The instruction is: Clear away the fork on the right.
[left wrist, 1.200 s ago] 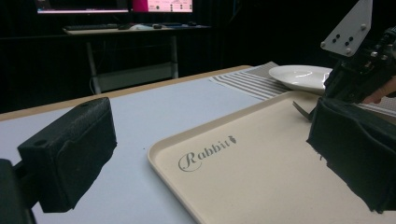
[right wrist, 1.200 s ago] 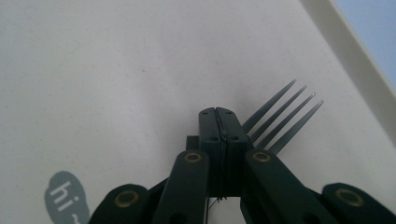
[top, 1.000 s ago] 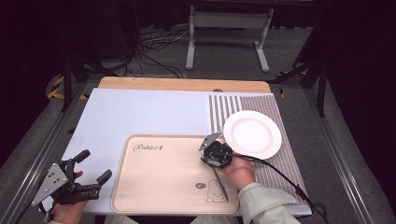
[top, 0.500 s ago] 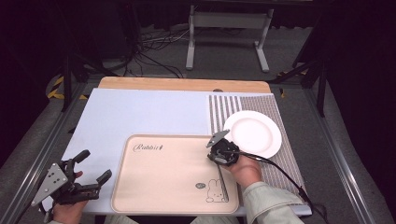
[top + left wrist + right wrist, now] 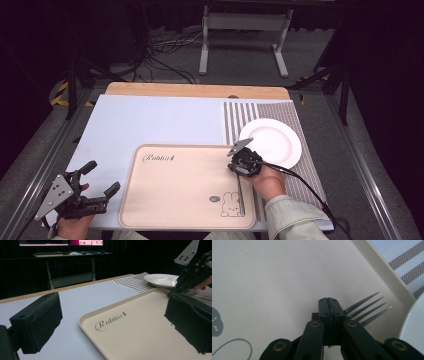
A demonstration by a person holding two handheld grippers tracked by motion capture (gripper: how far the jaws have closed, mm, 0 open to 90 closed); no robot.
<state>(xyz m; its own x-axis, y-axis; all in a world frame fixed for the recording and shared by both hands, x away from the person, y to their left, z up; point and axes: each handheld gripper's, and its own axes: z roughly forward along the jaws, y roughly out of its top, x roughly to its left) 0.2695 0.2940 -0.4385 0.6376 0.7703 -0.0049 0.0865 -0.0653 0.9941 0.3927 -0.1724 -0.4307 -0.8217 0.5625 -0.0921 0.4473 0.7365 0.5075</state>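
Fork (image 5: pixel 367 308) tines poke out just right of our right gripper (image 5: pixel 329 302), whose jaws are pressed together on it; its handle is hidden beneath them. Under it lies the beige tray (image 5: pixel 274 277), the white plate (image 5: pixel 272 142) just beyond. Our left gripper (image 5: pixel 95 179) gapes empty beside the tray.

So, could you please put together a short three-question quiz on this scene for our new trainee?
1. True or false: the right gripper is shut on the fork.
2. Multiple choice: the white plate rests on A) the beige tray, B) the striped mat, C) the bare floor.
3. Fill in: the left gripper, off the tray's left edge, has its jaws ____.

Key: 1 true; 2 B; 3 open.
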